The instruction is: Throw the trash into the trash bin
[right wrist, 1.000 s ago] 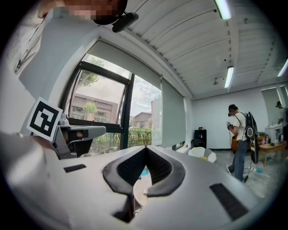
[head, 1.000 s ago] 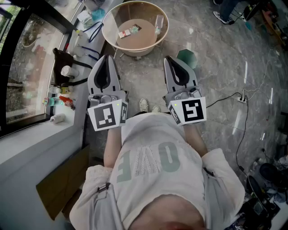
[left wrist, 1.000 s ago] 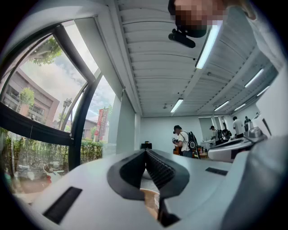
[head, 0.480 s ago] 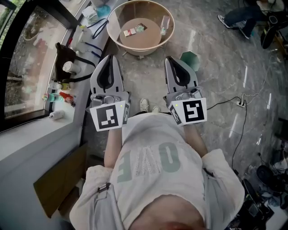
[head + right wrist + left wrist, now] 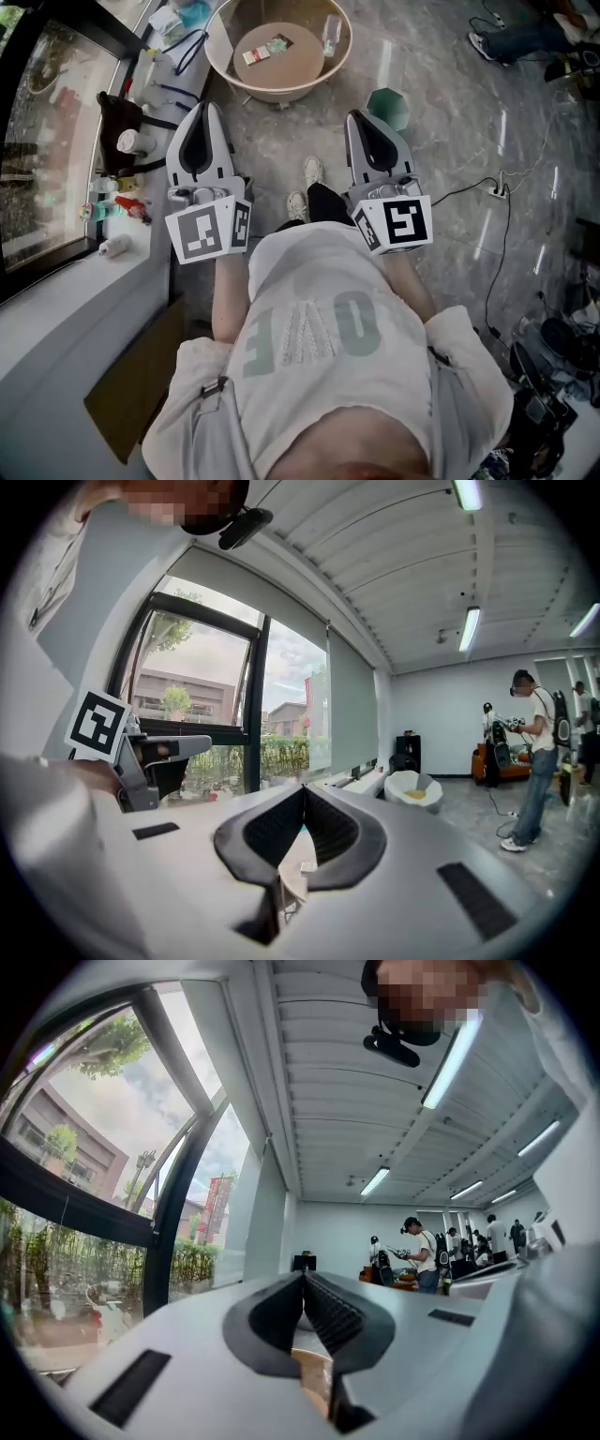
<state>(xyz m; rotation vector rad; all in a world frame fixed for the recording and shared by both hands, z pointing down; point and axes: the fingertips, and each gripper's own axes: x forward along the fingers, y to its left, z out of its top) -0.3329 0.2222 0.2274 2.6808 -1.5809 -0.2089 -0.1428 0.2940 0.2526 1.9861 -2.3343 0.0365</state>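
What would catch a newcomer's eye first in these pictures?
Two grey handheld tools, the left gripper and the right gripper, point forward side by side with their jaws shut. Just ahead, on the grey polished floor, stands a round beige tub holding a clear plastic bottle and a small wrapper.

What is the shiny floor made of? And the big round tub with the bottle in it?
The floor looks like polished grey stone or stone-look tile: pale veins, bright streaks of reflected light. The tub seems smooth beige plastic, thin-walled, but that's a guess. The bottle looks like clear plastic: you see through it.
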